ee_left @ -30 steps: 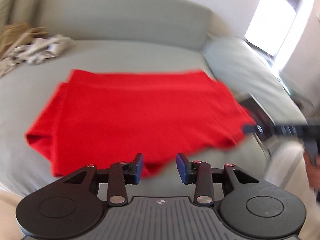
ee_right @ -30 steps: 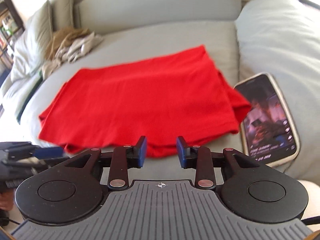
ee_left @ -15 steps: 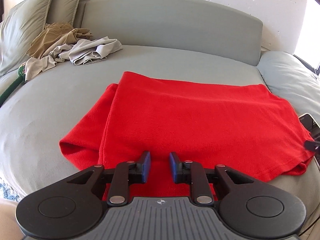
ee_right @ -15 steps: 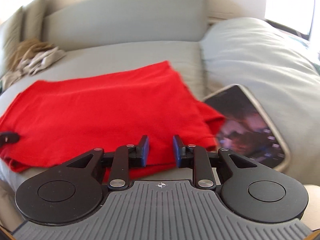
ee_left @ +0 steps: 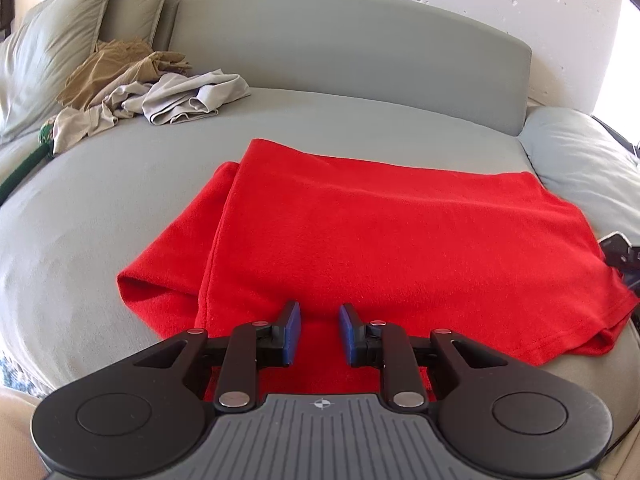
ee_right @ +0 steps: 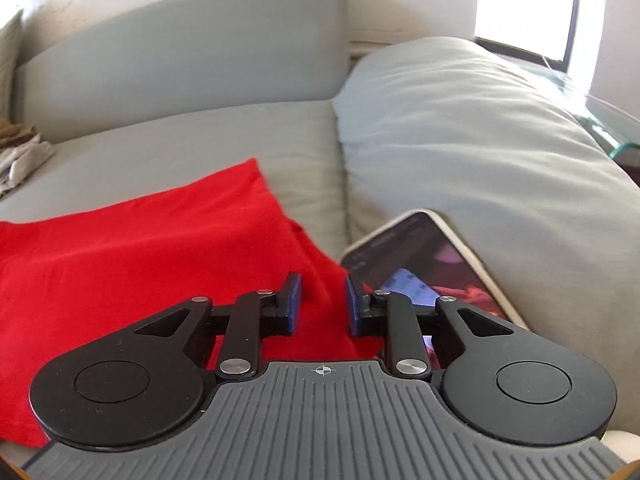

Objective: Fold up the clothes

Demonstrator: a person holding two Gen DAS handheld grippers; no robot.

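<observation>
A red garment (ee_left: 380,236) lies folded flat on the grey-green sofa seat (ee_left: 120,184), with a sleeve tucked under at its left side. My left gripper (ee_left: 319,307) is open, its blue pads low over the near left edge of the cloth with nothing between them. In the right wrist view the same red garment (ee_right: 140,256) fills the left half. My right gripper (ee_right: 323,280) is open over its near right corner, close beside a phone. The right gripper also shows as a dark shape (ee_left: 624,258) at the cloth's right edge.
A phone (ee_right: 432,268) with a lit screen lies at the foot of a big cushion (ee_right: 480,140) right of the garment. Crumpled beige and tan clothes (ee_left: 152,88) are piled at the back left, by a pillow (ee_left: 44,60). The sofa back (ee_left: 340,48) runs behind.
Both grippers have moved forward and lower onto the garment's near edge, left towards its left part, right towards its right corner by the phone. Jaws narrowed half a second ago, then widened again.
</observation>
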